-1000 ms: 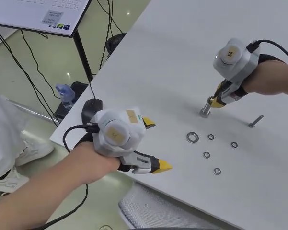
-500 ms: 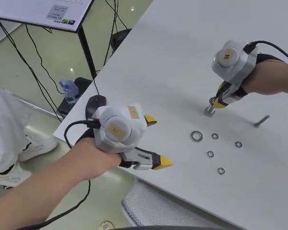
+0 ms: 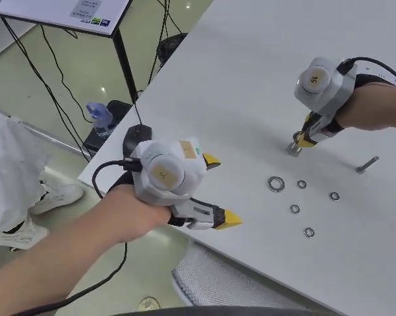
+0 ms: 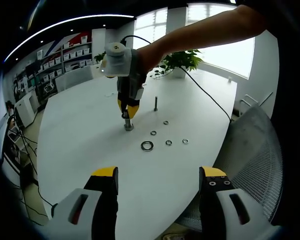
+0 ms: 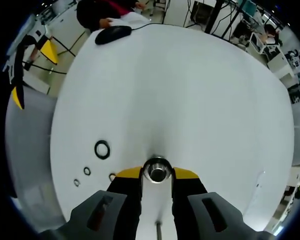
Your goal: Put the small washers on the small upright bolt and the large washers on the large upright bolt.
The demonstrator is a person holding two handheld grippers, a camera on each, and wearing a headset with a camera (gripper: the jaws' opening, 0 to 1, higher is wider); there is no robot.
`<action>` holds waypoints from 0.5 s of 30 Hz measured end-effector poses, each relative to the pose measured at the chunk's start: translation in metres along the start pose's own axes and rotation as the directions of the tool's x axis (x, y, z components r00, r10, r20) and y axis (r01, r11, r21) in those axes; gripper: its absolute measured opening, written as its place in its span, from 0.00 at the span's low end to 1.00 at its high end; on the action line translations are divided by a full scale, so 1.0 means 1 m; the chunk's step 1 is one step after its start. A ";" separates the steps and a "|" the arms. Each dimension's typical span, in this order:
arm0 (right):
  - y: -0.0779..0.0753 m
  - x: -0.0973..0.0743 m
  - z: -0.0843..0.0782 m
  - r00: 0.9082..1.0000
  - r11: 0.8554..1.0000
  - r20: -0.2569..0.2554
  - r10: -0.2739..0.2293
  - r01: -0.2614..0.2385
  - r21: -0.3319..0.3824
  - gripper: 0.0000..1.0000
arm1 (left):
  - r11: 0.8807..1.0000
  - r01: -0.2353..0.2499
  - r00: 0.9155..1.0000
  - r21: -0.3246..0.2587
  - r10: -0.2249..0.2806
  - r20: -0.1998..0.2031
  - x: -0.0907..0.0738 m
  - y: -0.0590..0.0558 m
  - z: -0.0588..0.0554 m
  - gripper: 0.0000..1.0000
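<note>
The large bolt [image 3: 294,149] stands upright on the white table [image 3: 250,79]. My right gripper [image 3: 303,139] comes down on it from above, shut on it. Its jaws press the bolt head [image 5: 157,170] from both sides. The small bolt [image 3: 367,164] stands upright further right. One large washer [image 3: 275,184] and several small washers [image 3: 294,209] lie flat between the bolts and the near edge. My left gripper [image 3: 223,189] hovers open at the table's near edge, holding nothing. Its own view shows the large washer [image 4: 147,145] and the large bolt [image 4: 128,125] ahead.
A black mouse-like object [image 3: 135,135] lies at the table's left edge with its cable. A grey mesh chair [image 3: 211,283] stands below the near edge. A water bottle [image 3: 100,117] and cables are on the floor at left. A potted plant [image 4: 182,60] stands at the table's far end.
The head view has shifted a little. My right gripper stays on the large bolt and the left one stays open near the table edge. The washers lie as before.
</note>
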State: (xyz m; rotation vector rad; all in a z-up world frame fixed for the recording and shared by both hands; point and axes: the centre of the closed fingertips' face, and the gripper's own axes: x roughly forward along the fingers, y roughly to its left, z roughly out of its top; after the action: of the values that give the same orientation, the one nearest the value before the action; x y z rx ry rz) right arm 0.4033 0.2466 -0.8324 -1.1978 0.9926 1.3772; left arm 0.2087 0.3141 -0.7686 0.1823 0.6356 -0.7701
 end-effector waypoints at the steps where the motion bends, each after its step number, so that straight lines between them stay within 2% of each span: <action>1: 0.000 0.001 0.000 1.000 1.000 -0.002 0.000 0.000 0.000 0.22 | 1.000 0.000 1.000 0.001 0.000 0.000 0.000 0.000 0.000 0.65; 15: -0.002 0.019 -0.004 1.000 1.000 -0.025 0.013 -0.013 0.024 0.22 | 1.000 0.005 1.000 -0.005 -0.005 0.000 0.001 0.001 -0.003 0.64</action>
State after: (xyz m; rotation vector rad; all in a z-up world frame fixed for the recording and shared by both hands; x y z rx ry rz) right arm 0.4064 0.2466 -0.8521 -1.1954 1.0333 1.3600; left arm 0.2081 0.3154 -0.7712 0.1765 0.6385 -0.7731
